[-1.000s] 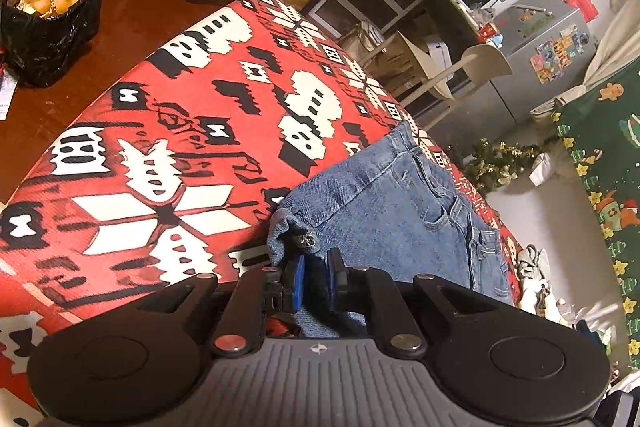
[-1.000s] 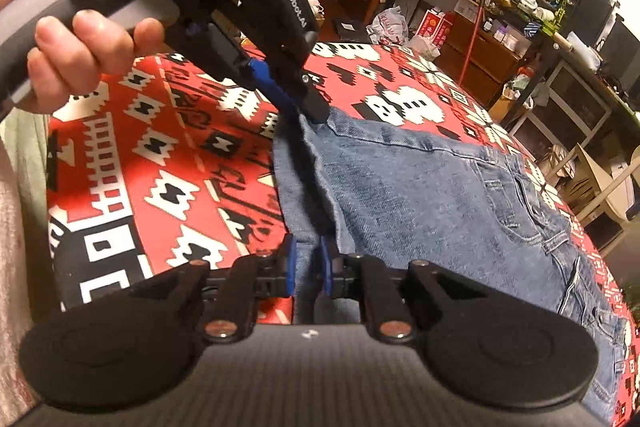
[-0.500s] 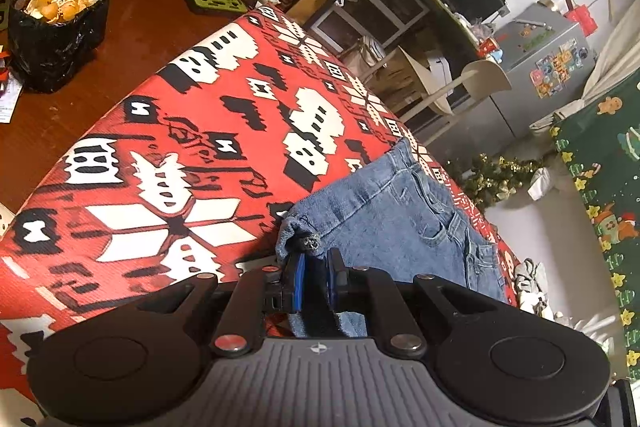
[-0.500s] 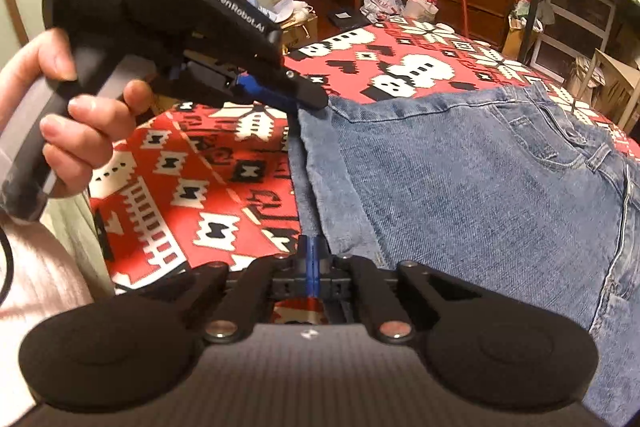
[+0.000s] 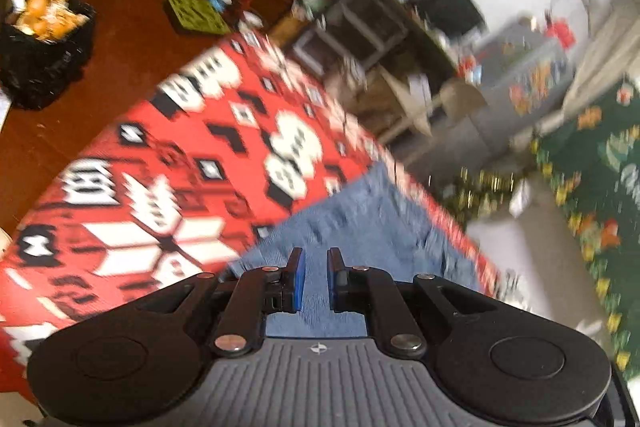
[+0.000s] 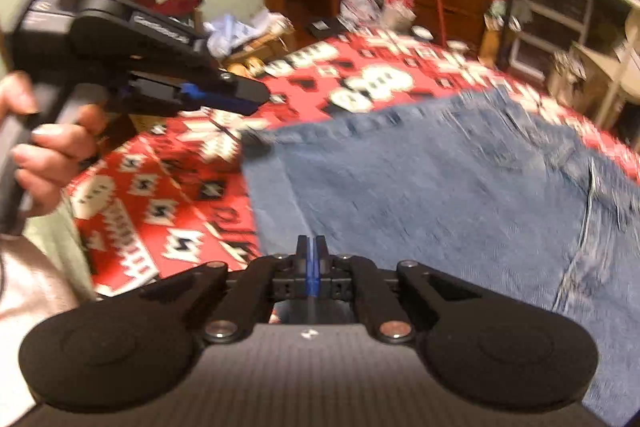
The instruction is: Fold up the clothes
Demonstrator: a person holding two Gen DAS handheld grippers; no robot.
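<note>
Blue denim jeans (image 6: 440,195) lie flat on a red, white and black patterned cloth (image 6: 160,195). In the left wrist view the jeans (image 5: 360,223) spread under my left gripper (image 5: 316,269), which is open with a narrow gap and nothing between its blue pads. The right wrist view shows a hand holding the left gripper (image 6: 256,97) just above the jeans' near-left corner (image 6: 256,143), not touching it. My right gripper (image 6: 310,251) hovers over the jeans' near edge, shut, with pads pressed together and no cloth visible between them. Both views are motion-blurred.
The patterned cloth (image 5: 140,211) covers a raised surface that drops off to a red-brown floor on the left. A black crate of oranges (image 5: 40,47) stands on that floor. Cluttered shelves (image 6: 552,11) and a pale chair (image 5: 424,99) stand beyond the far edge.
My left gripper has opened, let go of the jeans' corner and lifted off it; the corner now lies on the cloth. The right gripper stays shut and has drawn back slightly.
</note>
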